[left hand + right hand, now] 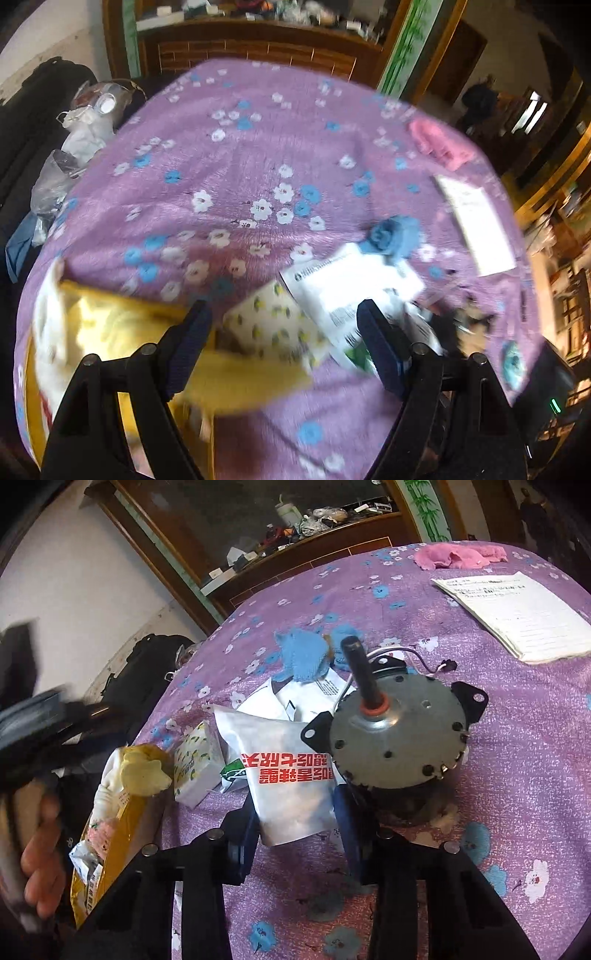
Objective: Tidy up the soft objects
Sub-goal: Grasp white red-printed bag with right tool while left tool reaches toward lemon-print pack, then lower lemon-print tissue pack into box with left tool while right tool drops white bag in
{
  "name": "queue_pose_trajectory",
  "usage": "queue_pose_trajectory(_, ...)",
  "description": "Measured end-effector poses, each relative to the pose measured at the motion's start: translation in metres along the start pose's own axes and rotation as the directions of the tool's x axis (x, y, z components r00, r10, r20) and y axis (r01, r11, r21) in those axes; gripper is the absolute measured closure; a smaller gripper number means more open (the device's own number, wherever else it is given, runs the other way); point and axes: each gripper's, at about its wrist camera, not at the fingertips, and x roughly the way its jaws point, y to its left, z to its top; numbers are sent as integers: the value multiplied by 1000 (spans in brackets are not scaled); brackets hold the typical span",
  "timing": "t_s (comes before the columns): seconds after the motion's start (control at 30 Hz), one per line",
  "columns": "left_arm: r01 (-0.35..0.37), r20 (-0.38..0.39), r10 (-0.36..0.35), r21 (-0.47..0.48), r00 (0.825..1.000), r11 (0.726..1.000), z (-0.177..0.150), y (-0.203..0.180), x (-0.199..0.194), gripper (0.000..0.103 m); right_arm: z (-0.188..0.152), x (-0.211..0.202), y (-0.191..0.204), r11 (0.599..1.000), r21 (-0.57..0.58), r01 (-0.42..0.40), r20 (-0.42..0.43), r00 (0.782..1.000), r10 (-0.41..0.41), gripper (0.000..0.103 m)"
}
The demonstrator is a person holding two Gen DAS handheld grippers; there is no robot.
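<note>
Purple floral bedspread (pixel 517 738) covers the bed, and the things to be sorted lie scattered on it. Seen from the right wrist, the right gripper (pixel 295 834) has its two dark blue fingers (pixel 347 823) set on either side of the lower edge of a white snack pouch (pixel 288 786) with red lettering; the gap is narrow, but I cannot tell whether the pads press the pouch. At about 1 o'clock from the pouch and touching its edge stands a grey metal motor (pixel 399 734) with a dark shaft pointing up and thin wires trailing off toward 1 o'clock. Beyond the pouch at 12 o'clock lies a blue knitted piece (pixel 303 657) on top of some white packets. At 9 o'clock from the pouch sits a small tissue pack (pixel 194 764) printed with lemons, and farther toward 8 o'clock a yellow bag (pixel 122 834) holds a pale yellow plush toy (pixel 146 773) and other soft items. A hand (pixel 40 849) shows at the left edge, blurred. A pink cloth (pixel 458 555) lies far off at 1 o'clock, with a white booklet (pixel 517 616) near it.

In the blurred left wrist view the left gripper (pixel 284 332) stands wide and empty above the tissue pack (pixel 273 325), with the yellow bag (pixel 240 376) under its left finger.
</note>
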Motion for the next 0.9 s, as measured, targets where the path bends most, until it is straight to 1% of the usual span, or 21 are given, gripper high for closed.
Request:
queue_pose_trajectory(0.03, -12, -45, 12, 2, 999, 1000, 3, -1, 14, 23, -1, -1, 3, 1000, -16, 5, 3, 1000, -5, 67)
queue_pose_trajectory(0.07, 1, -80, -1, -2, 997, 1000, 4, -1, 25, 23, -2, -2, 6, 999, -38, 9, 5, 1000, -9, 68)
queue_pose_trajectory(0.1, -9, -98, 10, 16, 995, 1000, 5, -3, 31, 23, -3, -3, 10, 999, -53, 9, 8, 1000, -8, 68)
queue_pose_trajectory(0.17, -81, -77, 86, 57, 993, 995, 3, -11, 29, 23, -4, -5, 16, 996, -84, 8, 16, 1000, -7, 68)
queue_pose_trajectory(0.2, -82, -97, 88, 60, 991, 995, 0, -14, 32, 23, -3, -6, 17, 996, -88, 7, 20, 1000, -5, 68)
queue_pose_trajectory(0.23, -69, -141, 76, 50, 987, 996, -3, -15, 36, 24, -3, -7, 18, 996, -87, 2, 22, 1000, 0, 68)
queue_pose_trajectory(0.27, -83, -155, 93, 72, 984, 994, -7, -19, 36, 23, -3, -8, 17, 996, -84, -10, 23, 1000, 11, 68)
queue_pose_trajectory(0.3, -68, -205, 80, 66, 976, 996, -9, -20, 39, 24, -3, -9, 17, 997, -82, -13, 23, 1000, 15, 68)
queue_pose_trajectory(0.33, -38, -250, 47, 38, 967, 999, -12, -20, 42, 24, -4, -10, 16, 997, -78, -15, 22, 1000, 17, 68)
queue_pose_trajectory(0.37, -28, -260, 32, 20, 965, 999, -13, -18, 42, 24, -4, -10, 16, 997, -73, -19, 20, 1000, 21, 68)
queue_pose_trajectory(0.4, -53, -268, 54, 9, 962, 999, -12, -15, 46, 26, -4, -11, 15, 997, -69, -21, 20, 1000, 23, 69)
queue_pose_trajectory(0.43, -72, -270, 65, -14, 961, 997, -11, -12, 50, 32, -4, -12, 15, 998, -67, -17, 26, 999, 19, 70)
queue_pose_trajectory(0.47, -87, -266, 76, -31, 961, 996, -10, -10, 51, 32, -4, -13, 14, 998, -68, -11, 33, 999, 14, 73)
queue_pose_trajectory(0.5, -109, -266, 95, -41, 959, 993, -10, -11, 52, 32, -4, -14, 14, 997, -75, -1, 43, 999, 4, 73)
queue_pose_trajectory(0.57, -131, -268, 114, -46, 957, 990, -10, -13, 54, 34, -4, -14, 14, 996, -82, 27, 42, 999, -24, 76)
queue_pose_trajectory(0.63, -136, -240, 117, -65, 964, 989, -11, -12, 53, 37, -5, -11, 11, 996, -77, 34, 26, 999, -33, 78)
queue_pose_trajectory(0.67, -128, -220, 108, -76, 969, 989, -13, -11, 51, 38, -4, -12, 11, 997, -76, 32, 22, 999, -30, 80)
queue_pose_trajectory(0.77, -64, -164, 49, -90, 985, 994, -21, -7, 39, 40, -3, -15, 11, 997, -75, 32, 27, 999, -30, 88)
queue_pose_trajectory(0.8, -32, -147, 17, -98, 989, 995, -26, -5, 32, 41, -2, -16, 10, 997, -69, 22, 29, 999, -20, 90)
queue_pose_trajectory(0.83, 8, -129, -22, -114, 991, 994, -30, -2, 25, 41, -1, -18, 10, 998, -66, 6, 33, 999, -4, 97)
queue_pose_trajectory(0.9, 93, -95, -108, -145, 990, 985, -40, 5, 11, 41, 0, -20, 9, 998, -66, -22, 37, 999, 24, 97)
